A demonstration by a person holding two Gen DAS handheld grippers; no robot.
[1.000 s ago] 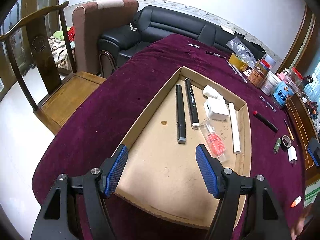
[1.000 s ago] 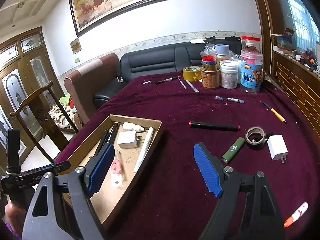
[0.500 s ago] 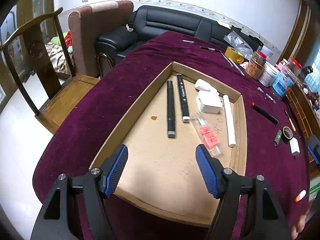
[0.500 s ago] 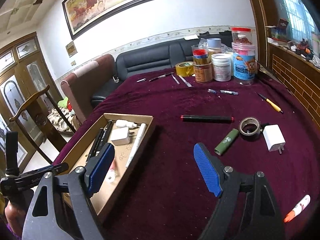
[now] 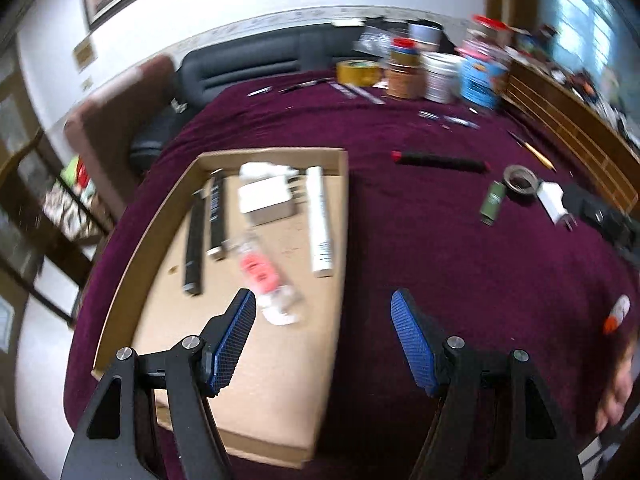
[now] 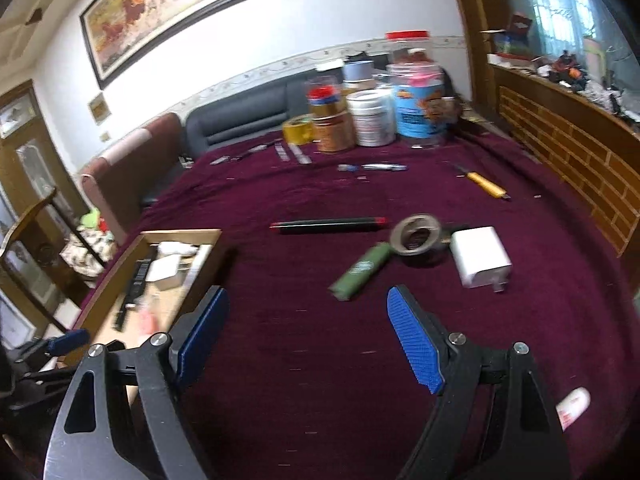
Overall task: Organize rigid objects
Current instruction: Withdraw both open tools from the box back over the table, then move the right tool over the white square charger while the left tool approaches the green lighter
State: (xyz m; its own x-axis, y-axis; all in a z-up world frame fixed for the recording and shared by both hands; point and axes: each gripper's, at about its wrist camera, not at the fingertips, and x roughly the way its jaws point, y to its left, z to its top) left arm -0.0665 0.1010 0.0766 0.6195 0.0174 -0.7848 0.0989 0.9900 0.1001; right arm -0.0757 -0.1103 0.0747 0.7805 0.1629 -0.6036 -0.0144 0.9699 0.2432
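- Both tools empty: the left gripper and the right gripper stand with jaws apart, nothing between them.
- Landmark: the cardboard tray. To its right on the cloth, well clear of its wall, lies the green lighter.
- We judge the lighter light, stiff and smooth; we would pinch it across its narrow mid-body.

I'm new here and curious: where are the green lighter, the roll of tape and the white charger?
green lighter [image 6: 359,270], right wrist view, mid-body
roll of tape [image 6: 416,234], right wrist view, front rim
white charger [image 6: 480,256], right wrist view, top face
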